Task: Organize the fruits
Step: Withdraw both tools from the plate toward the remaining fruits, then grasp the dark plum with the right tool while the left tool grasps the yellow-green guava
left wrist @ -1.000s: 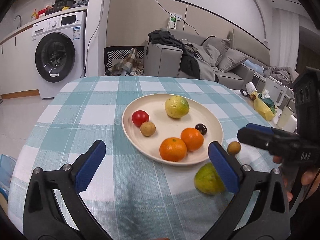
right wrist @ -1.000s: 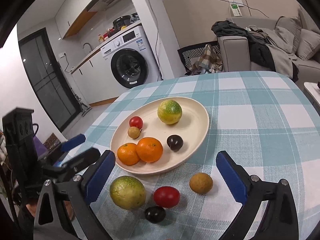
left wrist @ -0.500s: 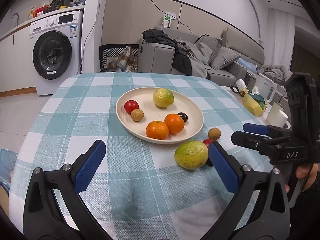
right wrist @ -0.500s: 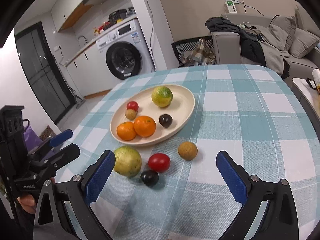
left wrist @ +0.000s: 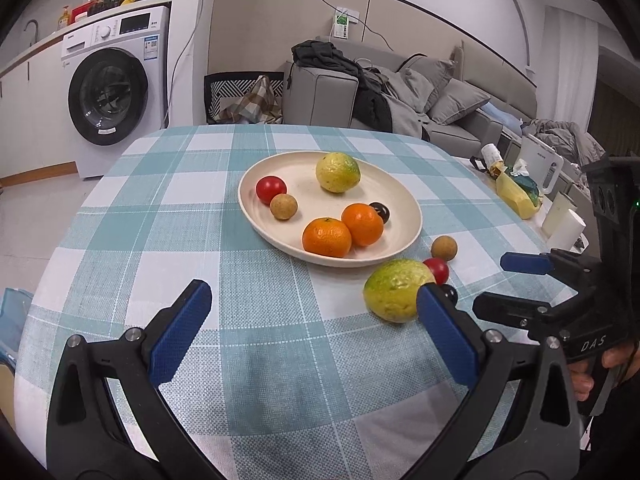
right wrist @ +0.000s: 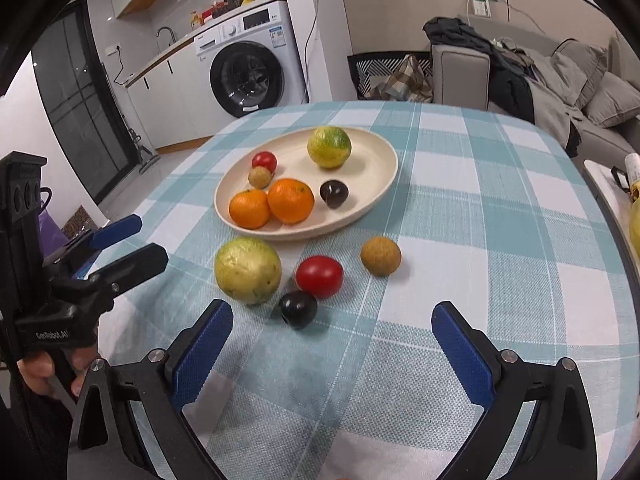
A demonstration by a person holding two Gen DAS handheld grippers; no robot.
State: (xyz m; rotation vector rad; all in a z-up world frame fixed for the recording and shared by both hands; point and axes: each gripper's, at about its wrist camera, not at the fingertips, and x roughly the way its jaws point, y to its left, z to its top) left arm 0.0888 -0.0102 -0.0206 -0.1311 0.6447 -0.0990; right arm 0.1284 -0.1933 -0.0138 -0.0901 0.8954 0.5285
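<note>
Here, both the left gripper (left wrist: pixel 314 330) and right gripper (right wrist: pixel 334 346) hung spread and empty, the left's blue pad (left wrist: pixel 448 338) half-hiding the dark plum (left wrist: pixel 450 293) beside the green citrus (left wrist: pixel 396 290).

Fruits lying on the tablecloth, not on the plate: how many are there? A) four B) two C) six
A: beside the plate lie a big yellow-green fruit, a red tomato, a small dark fruit and a little brown one, while the other six fruits sit on the plate.
</note>
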